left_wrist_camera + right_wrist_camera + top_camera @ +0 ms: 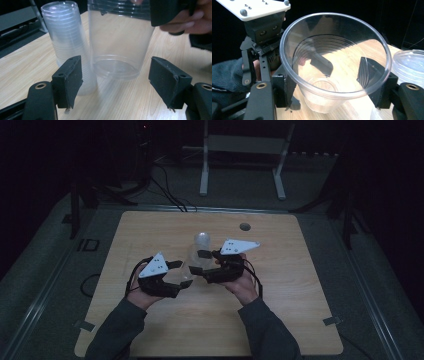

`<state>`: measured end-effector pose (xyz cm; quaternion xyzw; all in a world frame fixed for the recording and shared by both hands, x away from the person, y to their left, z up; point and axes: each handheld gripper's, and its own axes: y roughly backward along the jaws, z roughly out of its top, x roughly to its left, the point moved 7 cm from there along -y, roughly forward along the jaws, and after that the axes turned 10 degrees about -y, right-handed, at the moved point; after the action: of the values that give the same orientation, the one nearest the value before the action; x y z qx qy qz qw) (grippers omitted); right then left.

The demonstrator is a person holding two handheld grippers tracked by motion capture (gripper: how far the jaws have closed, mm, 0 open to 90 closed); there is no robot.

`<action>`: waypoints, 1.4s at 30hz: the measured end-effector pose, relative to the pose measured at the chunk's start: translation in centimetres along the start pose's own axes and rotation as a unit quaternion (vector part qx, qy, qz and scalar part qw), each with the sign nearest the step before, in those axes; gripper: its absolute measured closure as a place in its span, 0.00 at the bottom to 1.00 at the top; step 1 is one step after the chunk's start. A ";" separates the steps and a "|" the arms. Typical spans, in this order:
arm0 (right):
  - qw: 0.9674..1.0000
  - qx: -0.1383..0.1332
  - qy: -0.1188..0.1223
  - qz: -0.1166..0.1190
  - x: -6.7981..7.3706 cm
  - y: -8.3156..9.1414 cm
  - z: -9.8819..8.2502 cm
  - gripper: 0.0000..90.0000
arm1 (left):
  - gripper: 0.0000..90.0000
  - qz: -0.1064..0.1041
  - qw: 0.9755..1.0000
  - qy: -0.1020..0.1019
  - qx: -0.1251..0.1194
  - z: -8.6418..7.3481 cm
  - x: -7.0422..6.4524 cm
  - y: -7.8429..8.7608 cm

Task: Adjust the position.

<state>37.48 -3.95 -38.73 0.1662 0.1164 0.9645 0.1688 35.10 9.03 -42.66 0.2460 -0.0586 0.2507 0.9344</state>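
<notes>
A single clear plastic cup stands upright between both grippers at the table's middle. My right gripper is shut on the cup, one jaw on each side of its wall just under the rim. My left gripper is open, its jaws either side of the cup's base and not touching it. An upside-down stack of clear cups stands just beyond on the table, and its top lies at the right edge of the right gripper view. In the high view the left gripper and right gripper nearly meet.
The light wooden table has a small grey round cap near its far edge. Behind the table stands a white frame, with black cables and dark stand legs on the floor.
</notes>
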 end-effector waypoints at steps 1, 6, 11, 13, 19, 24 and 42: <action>1.000 0.005 0.005 -0.005 0.1 -0.1 0.0 0.36 | 0.30 0.002 1.000 -0.001 0.003 0.0 0.0 -0.1; 1.000 0.019 0.013 -0.014 0.4 -0.4 0.0 0.36 | 0.31 0.005 1.000 -0.003 0.012 -0.2 0.0 -0.3; 0.999 0.032 0.018 -0.026 0.3 -0.6 -0.2 0.36 | 0.34 0.008 1.000 0.000 0.014 -0.3 0.1 -0.3; 0.999 0.034 0.019 -0.027 0.3 -0.7 -0.2 0.36 | 0.35 0.007 1.000 0.000 0.015 -0.4 0.0 -0.4; 0.998 0.042 0.029 -0.033 0.6 -0.9 -0.3 0.36 | 0.36 0.006 1.000 0.003 0.018 -0.5 -0.1 -0.7; 0.998 0.048 0.031 -0.035 0.7 -1.1 -0.5 0.36 | 0.41 0.002 1.000 0.003 0.017 -0.5 -0.2 -0.9; 1.000 -0.003 0.005 0.017 0.8 -0.4 -0.2 0.26 | 0.45 -0.025 0.999 0.025 -0.015 -0.2 -0.5 -1.0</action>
<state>36.78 -3.29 -38.78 0.1633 0.1119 0.9683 0.1524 35.13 8.16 -43.42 0.2267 -0.0326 0.2327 0.9452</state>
